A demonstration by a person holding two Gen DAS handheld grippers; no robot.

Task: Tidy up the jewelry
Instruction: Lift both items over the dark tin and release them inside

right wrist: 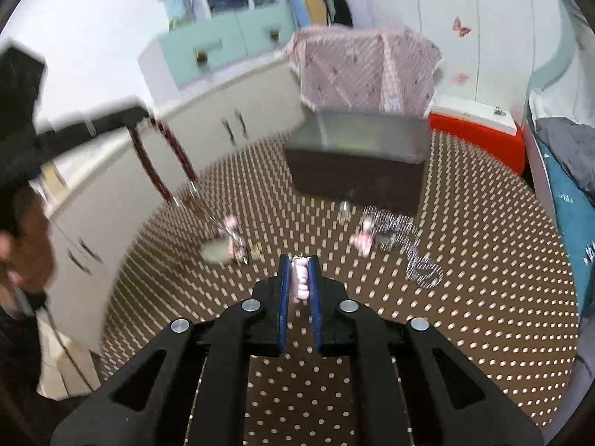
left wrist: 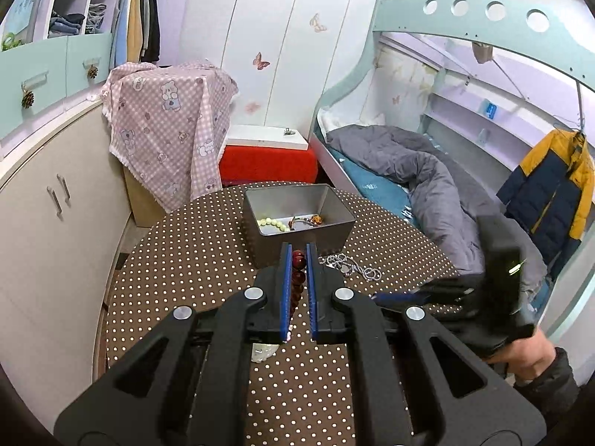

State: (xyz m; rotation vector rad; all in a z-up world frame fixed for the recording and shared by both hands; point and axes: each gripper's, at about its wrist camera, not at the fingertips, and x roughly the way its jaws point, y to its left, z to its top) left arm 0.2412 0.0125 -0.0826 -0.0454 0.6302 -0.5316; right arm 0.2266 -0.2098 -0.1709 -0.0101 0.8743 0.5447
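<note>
My left gripper (left wrist: pixel 298 256) is shut on a dark red bead necklace (left wrist: pixel 298 260), held above the polka-dot table just in front of the grey metal box (left wrist: pixel 334 204). In the right wrist view the necklace (right wrist: pixel 163 163) hangs down from the left gripper (right wrist: pixel 141 111), its lower end with a pendant (right wrist: pixel 219 251) near the table. The box holds a pale green bead bracelet (left wrist: pixel 273 223) and an amber piece (left wrist: pixel 316 219). My right gripper (right wrist: pixel 298 260) is shut on a pink bead bracelet (right wrist: pixel 300 278). A silver chain (left wrist: pixel 351 265) lies beside the box and shows in the right wrist view (right wrist: pixel 416 260).
The round brown dotted table (left wrist: pixel 193 252) bears small pink pieces (right wrist: pixel 362 238) and a small clear item (right wrist: pixel 346 208). A pink checked cloth (left wrist: pixel 167 119), a red box (left wrist: pixel 267 165), cupboards (left wrist: pixel 55 204) and a bunk bed (left wrist: pixel 427 171) surround it.
</note>
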